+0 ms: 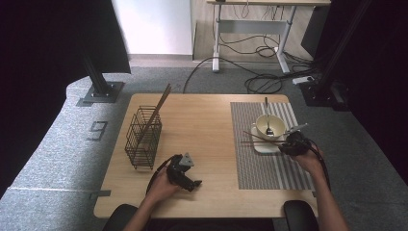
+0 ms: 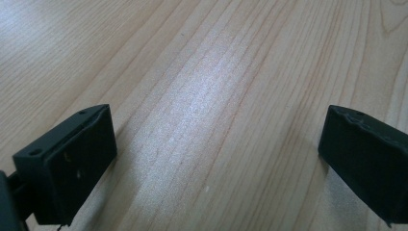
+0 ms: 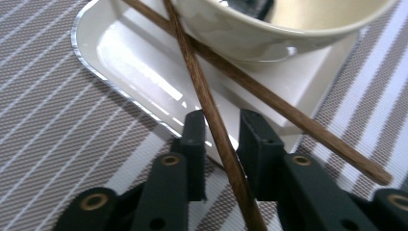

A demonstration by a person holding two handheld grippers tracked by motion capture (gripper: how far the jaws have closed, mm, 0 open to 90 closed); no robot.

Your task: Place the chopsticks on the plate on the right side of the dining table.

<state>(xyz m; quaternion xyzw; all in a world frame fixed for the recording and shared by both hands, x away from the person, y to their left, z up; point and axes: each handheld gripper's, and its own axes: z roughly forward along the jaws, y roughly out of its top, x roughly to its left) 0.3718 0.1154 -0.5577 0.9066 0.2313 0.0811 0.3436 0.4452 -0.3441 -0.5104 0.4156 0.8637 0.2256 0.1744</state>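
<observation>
Two brown chopsticks [image 1: 260, 138] lie crossed on a white square plate [image 1: 262, 146], under a cream bowl [image 1: 269, 126] with a spoon [image 1: 267, 118] in it. My right gripper [image 1: 284, 144] is at the plate's near right corner. In the right gripper view one chopstick [image 3: 202, 91] runs between the jaws of my right gripper [image 3: 222, 130] with a small gap on each side; the other chopstick [image 3: 288, 115] passes to the right. My left gripper [image 1: 195, 184] rests low over the bare wooden table [image 2: 216, 72], its jaws wide apart with nothing between them.
A black wire basket [image 1: 143, 137] stands at the table's left with a long chopstick [image 1: 159, 108] leaning out of it. The plate sits on a grey striped placemat [image 1: 269, 163] at the right. A desk and cables lie on the floor beyond the table.
</observation>
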